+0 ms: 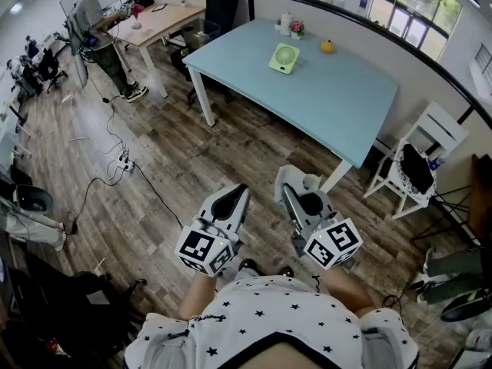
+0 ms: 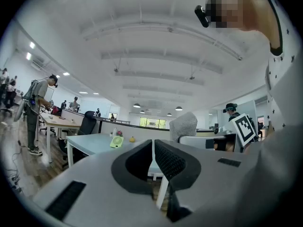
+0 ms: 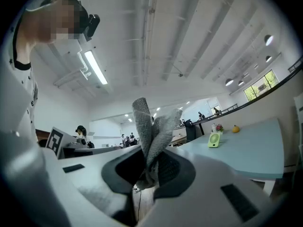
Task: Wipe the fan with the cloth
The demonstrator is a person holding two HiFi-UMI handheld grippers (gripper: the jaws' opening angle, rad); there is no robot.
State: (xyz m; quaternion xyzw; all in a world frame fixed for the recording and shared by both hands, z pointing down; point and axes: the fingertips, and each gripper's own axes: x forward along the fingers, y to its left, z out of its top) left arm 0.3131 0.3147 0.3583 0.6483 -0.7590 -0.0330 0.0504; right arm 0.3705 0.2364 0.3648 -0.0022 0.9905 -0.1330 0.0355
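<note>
The light blue table [image 1: 307,91] is seen well apart from the person, across bare wooden floor, and the small green fan [image 1: 284,58] stands on it near the far edge. The wiping is judged not yet begun; only the approach is in hand. Both tools are held low before the body. The left gripper [image 1: 233,197] is clenched on nothing, its pads pressed together. The right gripper [image 1: 294,193] is clamped on the grey cloth [image 3: 150,126], which sticks up in folds above the pads. Next, the table must be reached and the cloth brought against the fan, perhaps with the fan steadied by the free tool. The fan's grille and any dirt are too small to be made out, and the cloth's lower part is hidden between the pads.
</note>
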